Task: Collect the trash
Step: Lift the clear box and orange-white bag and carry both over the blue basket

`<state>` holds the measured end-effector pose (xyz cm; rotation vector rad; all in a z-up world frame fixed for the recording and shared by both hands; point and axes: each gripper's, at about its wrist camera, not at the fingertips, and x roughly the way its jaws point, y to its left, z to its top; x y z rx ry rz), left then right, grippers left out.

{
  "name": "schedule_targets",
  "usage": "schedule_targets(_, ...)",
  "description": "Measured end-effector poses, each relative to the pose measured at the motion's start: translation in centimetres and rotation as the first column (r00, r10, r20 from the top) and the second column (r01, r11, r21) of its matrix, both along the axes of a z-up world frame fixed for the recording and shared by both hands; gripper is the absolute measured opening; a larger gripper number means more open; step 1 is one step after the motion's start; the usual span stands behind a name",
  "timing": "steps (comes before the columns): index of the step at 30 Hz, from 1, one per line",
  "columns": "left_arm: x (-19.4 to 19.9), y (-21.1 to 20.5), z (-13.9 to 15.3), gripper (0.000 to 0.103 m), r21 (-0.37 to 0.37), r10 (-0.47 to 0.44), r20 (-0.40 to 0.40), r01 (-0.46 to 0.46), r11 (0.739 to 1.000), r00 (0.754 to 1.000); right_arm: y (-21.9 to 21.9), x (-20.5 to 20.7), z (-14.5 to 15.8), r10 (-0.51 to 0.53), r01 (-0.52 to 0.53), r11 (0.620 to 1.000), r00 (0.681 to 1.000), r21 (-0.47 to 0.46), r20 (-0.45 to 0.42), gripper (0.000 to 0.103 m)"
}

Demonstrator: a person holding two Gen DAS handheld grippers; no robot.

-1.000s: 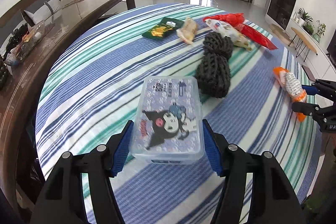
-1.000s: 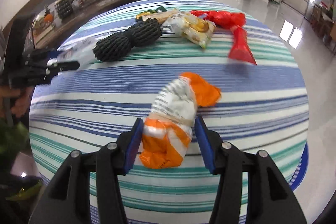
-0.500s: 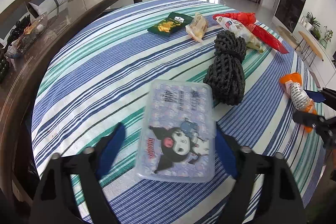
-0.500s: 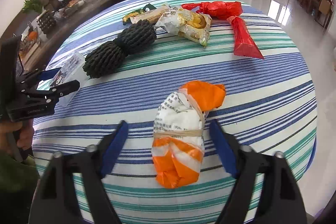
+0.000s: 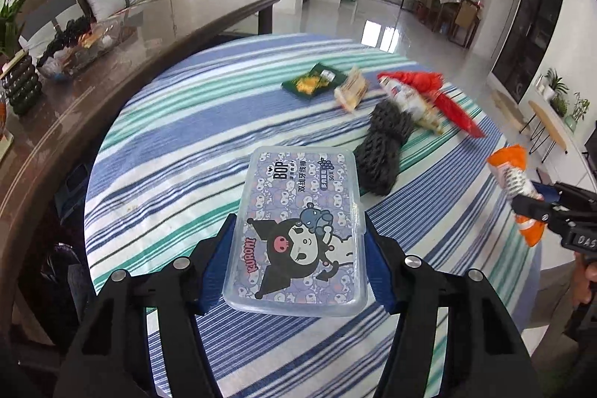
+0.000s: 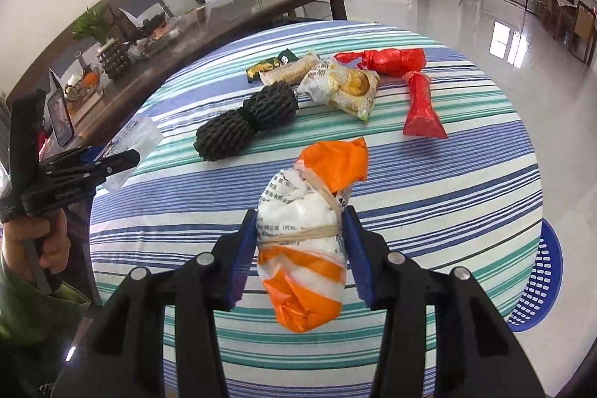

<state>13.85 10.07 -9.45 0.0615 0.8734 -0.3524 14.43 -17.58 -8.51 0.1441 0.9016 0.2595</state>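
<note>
Beyond the table's (image 6: 466, 144) edge, a blue basket (image 6: 541, 290).

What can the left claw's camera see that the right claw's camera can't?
Only the left view shows the cartoon picture on the plastic box held by the left claw. Only the right view shows the blue basket beside the table. Both show the orange-and-white bag held by the right claw, the black net bundle and the red wrapper.

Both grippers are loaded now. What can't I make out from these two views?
- Basket, right wrist: cut off by table edge and gripper; contents unseen.
- Box contents, left wrist: printed lid hides them.
- Far wrappers, left wrist: blurred, labels unreadable.
- Bag underside, right wrist: hidden.
</note>
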Motion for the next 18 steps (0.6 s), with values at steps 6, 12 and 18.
schedule_targets(6, -1.0, -4.0, 2.5, 0.062, -0.033, -0.082, 0.039, 0.083, 0.996, 0.996, -1.9, -0.9, 1.0, -0.019, 0.018, 0.999, 1.0, 0.039, 0.021, 0.045)
schedule_targets(12, -2.1, -10.1, 3.2, 0.062, -0.04, -0.199, 0.041, 0.2, 0.979, 0.979, -5.5, -2.0, 1.4, -0.061, 0.058, 0.996, 0.998, 0.073, 0.032, 0.045)
schedule_targets(18, -3.5, -17.1, 3.8, 0.062, -0.04, -0.318, 0.042, 0.32, 0.947, 0.947, -11.3, -3.3, 1.8, -0.137, 0.134, 0.989, 0.989, 0.061, 0.049, 0.045)
